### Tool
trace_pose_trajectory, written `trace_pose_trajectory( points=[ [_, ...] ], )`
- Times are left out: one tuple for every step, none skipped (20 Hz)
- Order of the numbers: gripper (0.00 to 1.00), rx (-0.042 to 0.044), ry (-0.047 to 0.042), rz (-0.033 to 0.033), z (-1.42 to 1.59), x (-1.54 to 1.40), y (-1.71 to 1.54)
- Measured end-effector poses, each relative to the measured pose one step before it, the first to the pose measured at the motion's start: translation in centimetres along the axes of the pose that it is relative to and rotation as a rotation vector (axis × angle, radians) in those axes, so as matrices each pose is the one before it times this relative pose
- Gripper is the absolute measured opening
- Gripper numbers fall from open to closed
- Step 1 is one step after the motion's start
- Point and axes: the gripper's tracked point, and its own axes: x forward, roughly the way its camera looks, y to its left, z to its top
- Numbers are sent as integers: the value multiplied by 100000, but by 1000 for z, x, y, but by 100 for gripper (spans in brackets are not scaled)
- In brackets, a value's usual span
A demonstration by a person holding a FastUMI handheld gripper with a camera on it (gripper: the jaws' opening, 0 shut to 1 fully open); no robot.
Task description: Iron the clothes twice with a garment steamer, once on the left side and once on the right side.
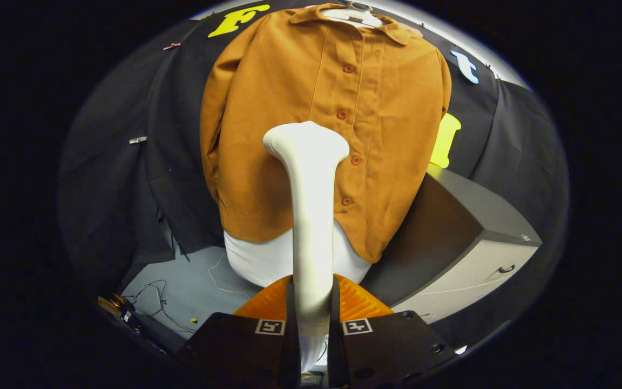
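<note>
Jaws clamped on steamer (311, 216) handle, head up vs. shirt (322, 124) front, mid-low.

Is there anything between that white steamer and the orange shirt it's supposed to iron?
Nothing visible. The gripper is shut on the steamer, whose head is up against the hanging shirt, beside the button row.

My camera rides on my gripper (311, 302), looking forward and seemingly upward, close before the hanging shirt (311, 108).

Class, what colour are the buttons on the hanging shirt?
Reddish-orange, in the gripper view: buttons on the shirt.
</note>
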Motion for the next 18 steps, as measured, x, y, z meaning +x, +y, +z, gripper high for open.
trace_pose_trajectory(
  points=[
    [23, 465, -1810, 203, 741, -390, -441],
    [23, 628, -1676, 168, 777, -497, -541],
    [23, 822, -1779, 207, 802, -551, -567],
    [23, 951, -1675, 13, 740, -663, -662],
    [23, 1030, -1950, -86, 938, -342, -660],
    [23, 1217, -1933, -282, 984, -553, -705],
    [23, 1213, -1837, -263, 917, -608, -828],
    [23, 1185, -2016, -334, 905, -514, -785],
    [23, 1025, -1739, -451, 1102, -488, -798],
    [23, 1189, -1911, -533, 998, -423, -862],
    [23, 1035, -1715, -775, 944, -356, -809],
    [23, 1117, -1823, -920, 946, -323, -871],
    [23, 1155, -1743, -865, 897, -361, -748],
    [23, 903, -1803, -944, 973, -303, -768],
    [23, 334, -1545, -867, 698, -187, -741],
    [23, 172, -1143, -600, 589, -106, -599],
    [23, 414, -940, -419, 565, -147, -557],
    [23, 9, -644, -423, 464, -107, -482]
  ],
)
